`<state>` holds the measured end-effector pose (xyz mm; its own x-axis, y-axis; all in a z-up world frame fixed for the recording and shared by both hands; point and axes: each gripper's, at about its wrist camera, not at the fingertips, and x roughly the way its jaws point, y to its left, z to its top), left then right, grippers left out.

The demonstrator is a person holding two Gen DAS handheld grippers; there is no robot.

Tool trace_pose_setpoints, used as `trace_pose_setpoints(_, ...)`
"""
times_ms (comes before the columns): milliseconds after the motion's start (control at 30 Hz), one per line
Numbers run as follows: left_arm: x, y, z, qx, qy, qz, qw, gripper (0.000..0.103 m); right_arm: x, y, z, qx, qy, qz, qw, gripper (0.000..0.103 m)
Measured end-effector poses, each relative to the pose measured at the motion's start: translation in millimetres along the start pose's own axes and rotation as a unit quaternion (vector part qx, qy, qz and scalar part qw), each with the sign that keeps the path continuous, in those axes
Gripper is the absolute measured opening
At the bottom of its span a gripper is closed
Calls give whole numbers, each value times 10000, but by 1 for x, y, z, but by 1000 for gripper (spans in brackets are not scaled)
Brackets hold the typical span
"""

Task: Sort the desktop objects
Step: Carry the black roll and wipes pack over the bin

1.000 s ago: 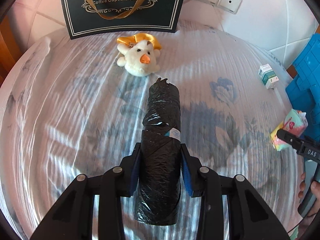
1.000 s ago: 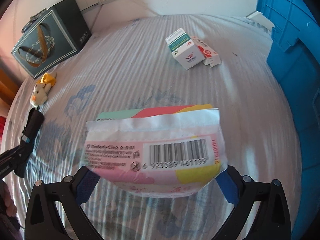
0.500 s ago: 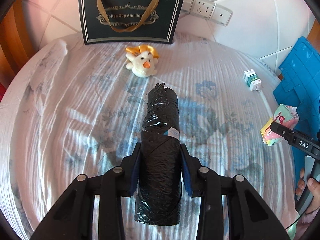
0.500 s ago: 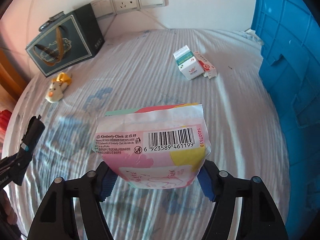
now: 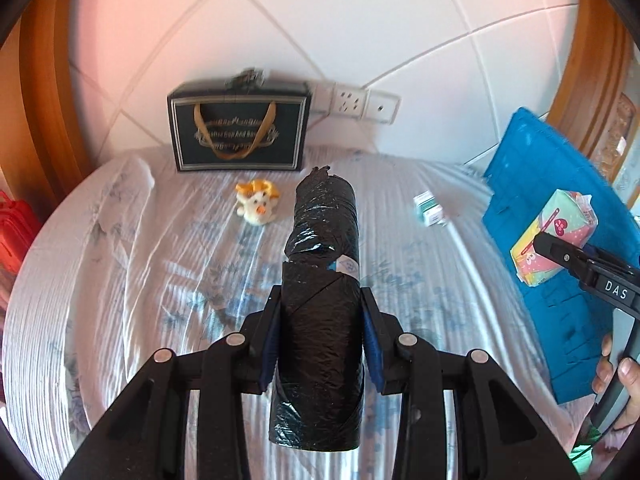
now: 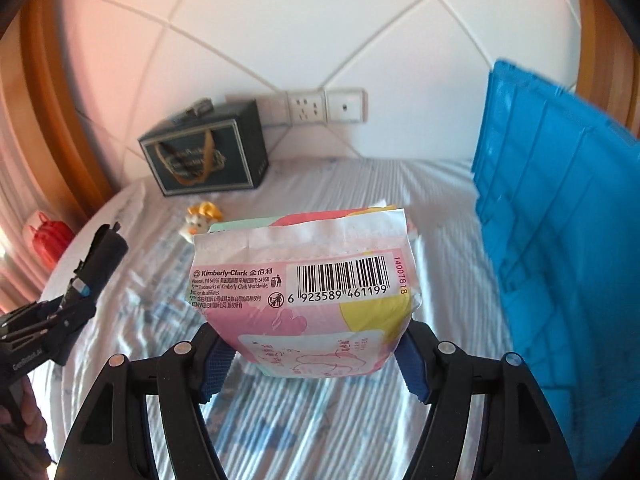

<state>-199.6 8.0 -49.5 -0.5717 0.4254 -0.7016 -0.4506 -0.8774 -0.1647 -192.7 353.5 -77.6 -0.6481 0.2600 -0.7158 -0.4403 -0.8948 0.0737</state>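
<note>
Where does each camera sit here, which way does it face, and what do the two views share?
Left wrist: on the left gripper, looking forward and down over the table toward the tiled wall; its jaws clamp a black bag roll; the right gripper and fingers show at right.
Right wrist: on the right gripper, facing the same wall; its jaws grip a tissue pack; the left gripper shows at left.
Shared: dark gift bag, duck plush, blue crate, wall sockets.

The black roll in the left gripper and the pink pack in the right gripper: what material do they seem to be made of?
Black roll: thin plastic film, probably rolled bin bags; glossy, crinkled, with bright glints.
Pink pack: soft printed plastic wrapper, slightly shiny, with a crimped seam and a barcode; it dents between the pads. The contents are hidden.
</note>
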Motion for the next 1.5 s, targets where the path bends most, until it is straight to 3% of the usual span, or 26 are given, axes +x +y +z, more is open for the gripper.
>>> trace_pose_setpoints(367, -81, -97, 15, 369, -1076, -467, 9924, 35, -145, -19, 21, -305, -1229, -144, 9918, 70)
trace_pose_setpoints(667, -111, -231, 38, 833, -1668, -997, 9774, 35, -240, -107, 33, -280, -1987, -655, 9775, 70)
trace_pose_setpoints(933, -106, -353, 53, 1364, -1529, -1547, 9665, 35, -284, -203, 29, -16, -2174, -1326, 9670, 70)
trace_pose_setpoints(1167, -83, -444, 65, 1862, -1215, -1751, 9591, 35, -287, -276, 21, 429, -2056, -1754, 9618, 70)
trace_pose_setpoints(1500, -48, -495, 73, 2228, -762, -1610, 9584, 35, -255, -335, 27, 551, -1654, -1718, 9696, 70)
